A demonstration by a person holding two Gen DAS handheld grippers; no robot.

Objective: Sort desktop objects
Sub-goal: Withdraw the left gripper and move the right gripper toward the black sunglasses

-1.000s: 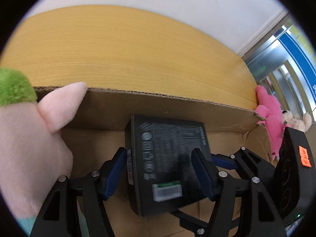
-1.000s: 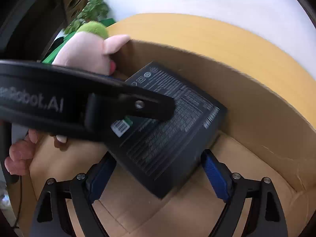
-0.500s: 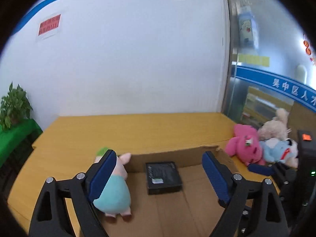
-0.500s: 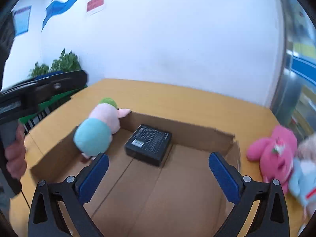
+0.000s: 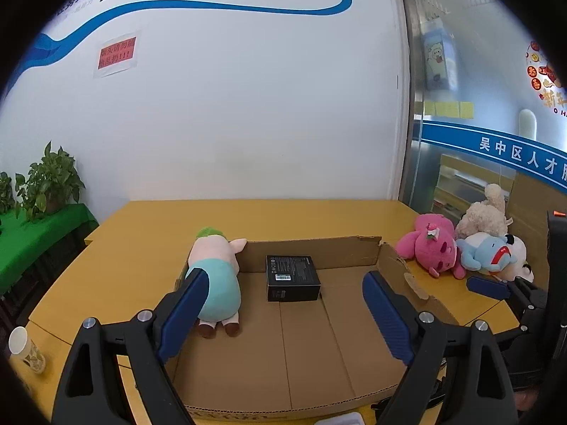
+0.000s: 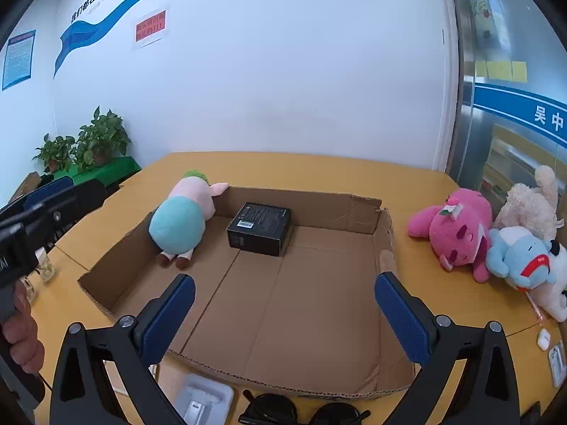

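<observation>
White wall, yellow table (image 6: 319,173). Cardboard tray (image 6: 304,209) holds black box (image 6: 260,228) beside pig plush (image 6: 184,217). Left gripper (image 5: 283,313), right gripper (image 6: 285,315): fingers wide apart, nothing between. Plush toys (image 6: 460,233) lie outside tray, right side. Next pick, judged: take pink toy first, centre fingers across body, clamp gently.

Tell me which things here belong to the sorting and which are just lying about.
Job:
- shallow brown cardboard tray
- black rectangular box
- pink plush pig in teal
- magenta plush bear
- light-blue plush toy
- black sunglasses

Lying about:
- potted green plants
- paper cup
</observation>
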